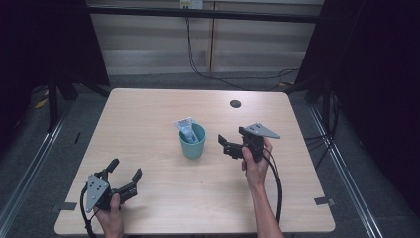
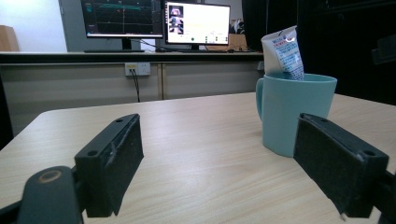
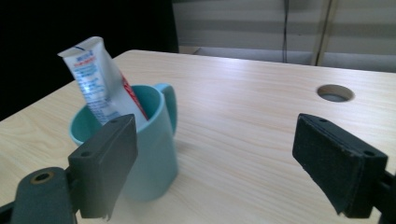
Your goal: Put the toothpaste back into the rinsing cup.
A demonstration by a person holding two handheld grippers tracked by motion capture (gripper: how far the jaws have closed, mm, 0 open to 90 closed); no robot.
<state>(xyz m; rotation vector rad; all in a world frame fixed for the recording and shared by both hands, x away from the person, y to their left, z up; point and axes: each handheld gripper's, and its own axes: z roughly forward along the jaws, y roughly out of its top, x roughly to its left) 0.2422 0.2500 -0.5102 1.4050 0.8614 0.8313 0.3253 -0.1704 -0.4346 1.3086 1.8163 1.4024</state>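
Near the middle of the worktop (image 1: 148, 114), a teal mug (image 1: 192, 144) is standing upright and holding a white tube (image 1: 187, 128), which is leaning against the rim with its crimped end sticking out above it. Print on the tube is showing in blue and red, but it is too small to read, and the tube's lower part is lying hidden inside the mug. From the right gripper view, the mug's handle (image 3: 169, 105) is pointing away from the camera, and the near jaw is covering part of the mug's wall.

Just right of the mug, the right gripper (image 1: 227, 145) is hovering with its jaws spread wide and gripping nothing, the hand (image 1: 256, 166) holding it from below with the forearm coming up from the bottom edge. At the near left corner, the left gripper (image 1: 124, 172) is sitting low, well apart from the mug, its jaws likewise parted and empty, aimed toward the mug.
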